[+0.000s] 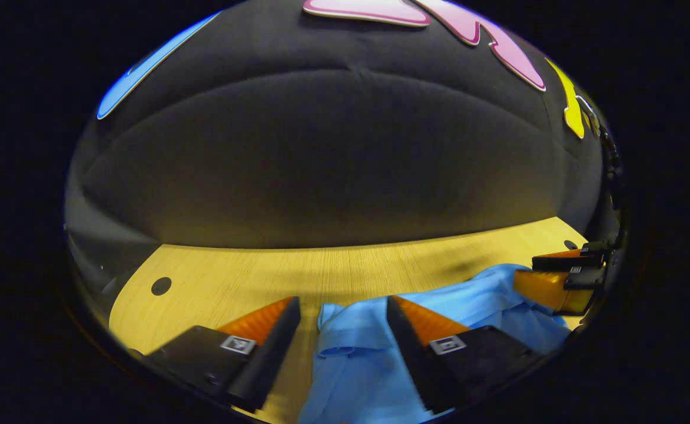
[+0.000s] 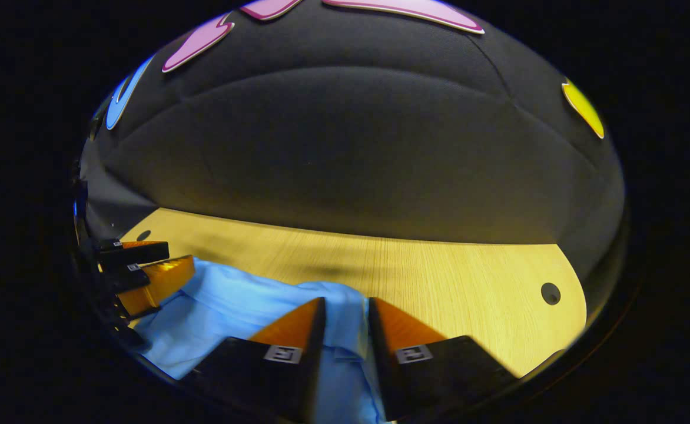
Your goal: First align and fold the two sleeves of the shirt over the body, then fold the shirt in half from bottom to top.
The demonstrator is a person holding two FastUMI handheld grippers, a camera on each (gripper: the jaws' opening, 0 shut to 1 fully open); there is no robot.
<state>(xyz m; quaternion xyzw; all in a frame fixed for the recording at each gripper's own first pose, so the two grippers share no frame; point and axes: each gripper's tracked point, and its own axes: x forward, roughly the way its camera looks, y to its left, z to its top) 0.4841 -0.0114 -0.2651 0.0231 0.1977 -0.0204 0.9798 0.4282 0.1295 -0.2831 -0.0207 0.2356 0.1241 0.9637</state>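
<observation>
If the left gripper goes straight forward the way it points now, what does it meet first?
Probably the blue shirt, whose bunched edge lies between the left gripper's open fingers. Past it is bare table, then the booth wall. Depth is unclear.

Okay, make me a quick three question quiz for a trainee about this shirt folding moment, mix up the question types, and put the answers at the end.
1. True or false: the shirt on the table is red.
2. Multiple choice: in the right gripper view, what lies between the right gripper fingers? A) bare wood B) a fold of shirt cloth C) a cup
3. Short answer: in the left gripper view, does the left gripper stand wide apart or nearly closed?

Key
1. False; it is light blue.
2. B; the cloth sits in a narrow gap between the fingers.
3. Wide apart, with cloth and bare table in the gap.
</observation>
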